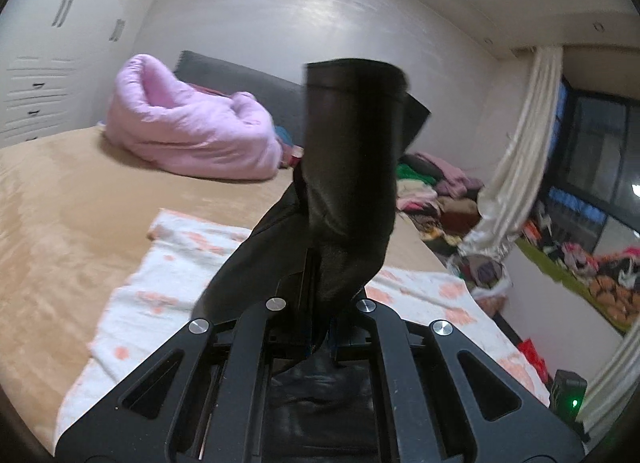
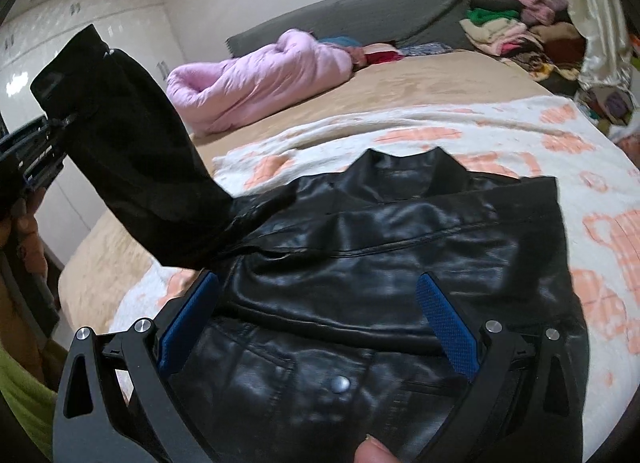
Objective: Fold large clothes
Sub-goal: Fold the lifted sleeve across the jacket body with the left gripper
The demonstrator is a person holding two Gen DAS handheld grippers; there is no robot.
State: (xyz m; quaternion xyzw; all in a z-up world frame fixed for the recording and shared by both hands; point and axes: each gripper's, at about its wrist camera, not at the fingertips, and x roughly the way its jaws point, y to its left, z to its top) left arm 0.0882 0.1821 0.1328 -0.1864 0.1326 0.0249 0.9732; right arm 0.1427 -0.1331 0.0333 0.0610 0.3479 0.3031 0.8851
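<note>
Sleeve (image 2: pixel 132 151) lifted – bed edge (image 2: pixel 86 263) near (left).

Home bedroom: bed (image 2: pixel 420 83), wardrobe (image 1: pixel 36 75)

L tool (image 1: pixel 320 299) tips behind sleeve (image 1: pixel 348 167)

A glossy, creased leather-like finish is shown by the black jacket (image 2: pixel 360 263), with a dull metal snap (image 2: pixel 339 384) at 6 o'clock. Textured blue pads (image 2: pixel 446 325) are fitted to the matt black right tool (image 2: pixel 316 327). A fuzzy cloth blanket (image 2: pixel 520 135) is seen.
</note>
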